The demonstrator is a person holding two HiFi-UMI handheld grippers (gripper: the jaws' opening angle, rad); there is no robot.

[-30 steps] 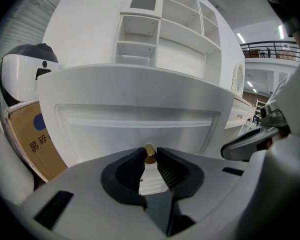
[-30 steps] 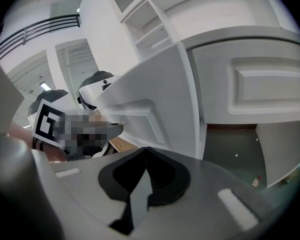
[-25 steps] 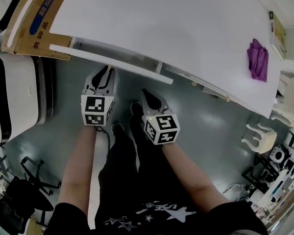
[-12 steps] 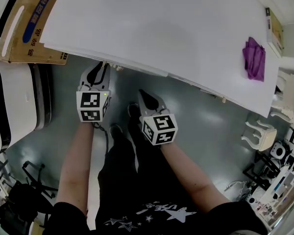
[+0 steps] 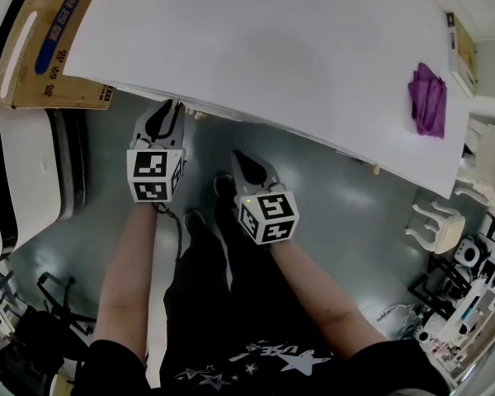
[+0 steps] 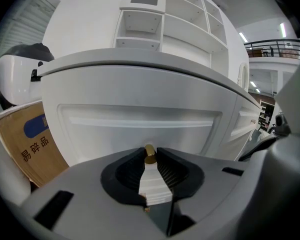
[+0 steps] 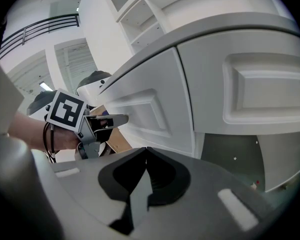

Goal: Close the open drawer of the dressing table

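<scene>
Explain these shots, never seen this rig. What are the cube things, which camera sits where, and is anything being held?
There is no robot here. A person holds a two-jaw gripper in each hand, and each marker cube is part of its gripper. The head view comes from a camera on the person's head, looking steeply down at both arms and the white dressing table. A purple cloth lies on its top, and a cardboard box sits by its left end. The other two views ride on the grippers and look along their jaws. The left gripper is clamped on a white drawer knob, with the drawer front just beyond it. The right gripper is shut, empty and apart from the table.
</scene>
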